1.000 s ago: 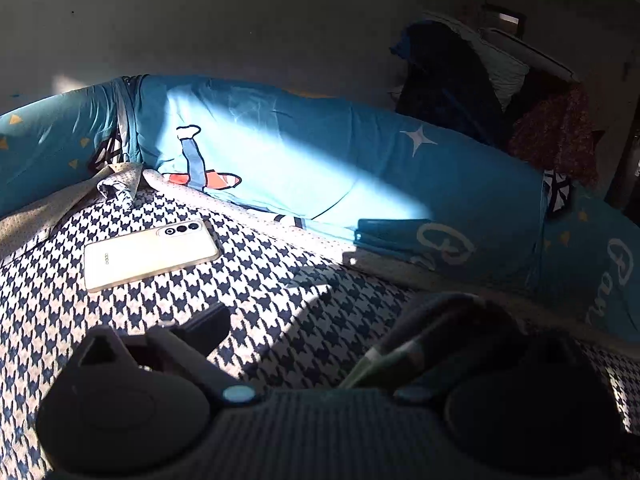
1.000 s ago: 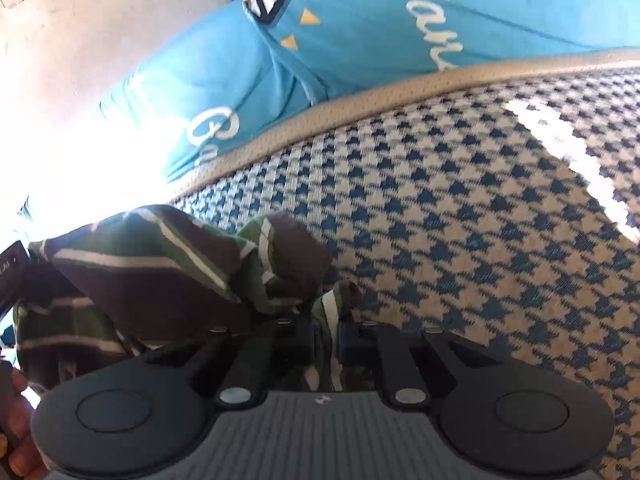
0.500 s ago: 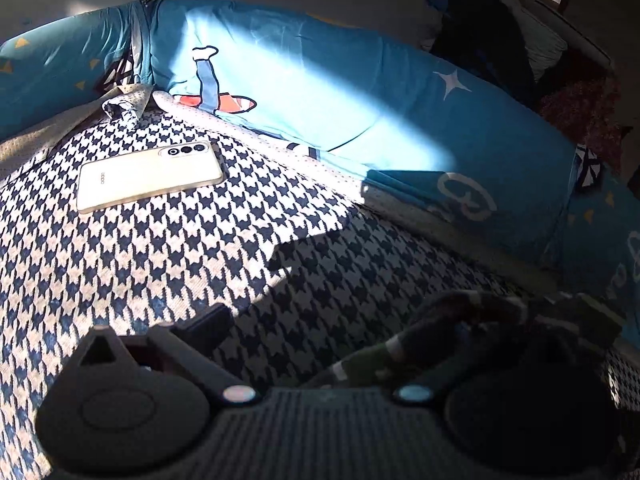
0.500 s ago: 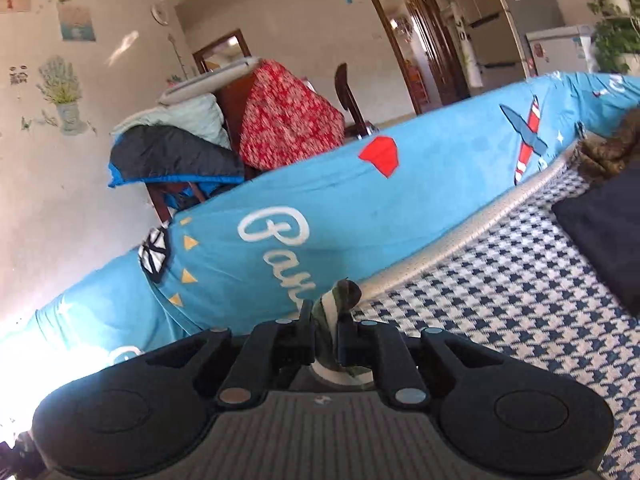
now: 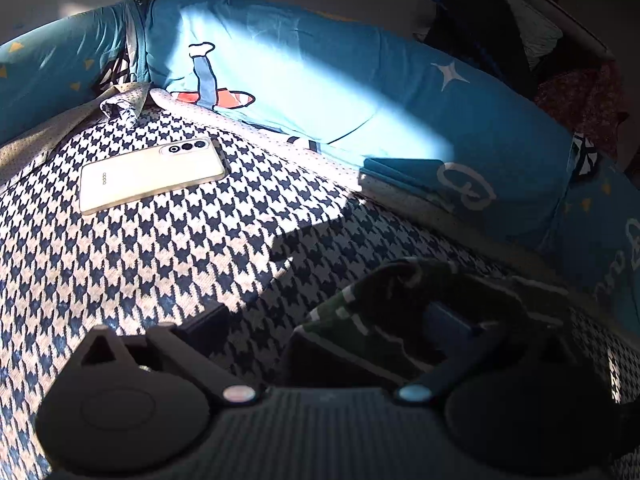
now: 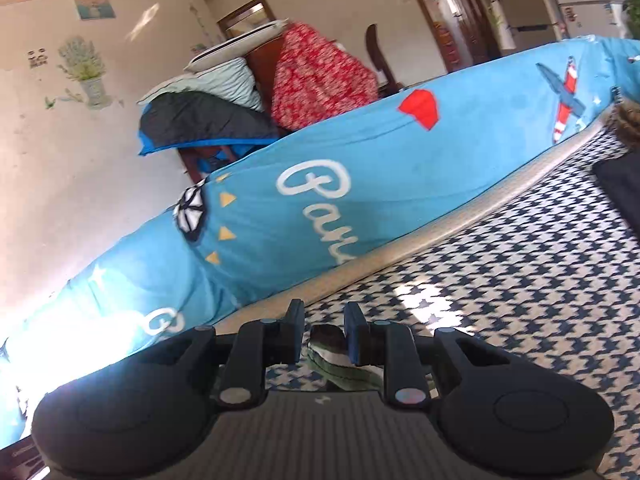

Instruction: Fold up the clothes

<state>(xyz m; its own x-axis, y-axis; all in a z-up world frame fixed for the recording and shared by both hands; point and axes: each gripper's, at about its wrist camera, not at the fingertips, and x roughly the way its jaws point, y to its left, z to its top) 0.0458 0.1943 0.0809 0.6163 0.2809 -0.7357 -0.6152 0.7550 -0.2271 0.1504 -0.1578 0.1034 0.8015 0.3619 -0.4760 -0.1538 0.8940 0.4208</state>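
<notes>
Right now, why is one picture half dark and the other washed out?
Left wrist view: hard sunlight hits the phone and blue cushion, while the striped garment sits in deep shadow. Right wrist view: glare bleaches the lower left; the fisheye bends edges.

The houndstooth cover [image 5: 168, 248] is coarse woven cloth — matt; the phone [image 5: 150, 174] glossy, smooth; the bolster [image 6: 360, 184] soft matt printed fabric — faintly creased.

Cream phone [image 5: 150, 174] lies on houndstooth cover [image 5: 168, 256] near blue bolster [image 5: 304, 92], perhaps a rolled quilt.
</notes>
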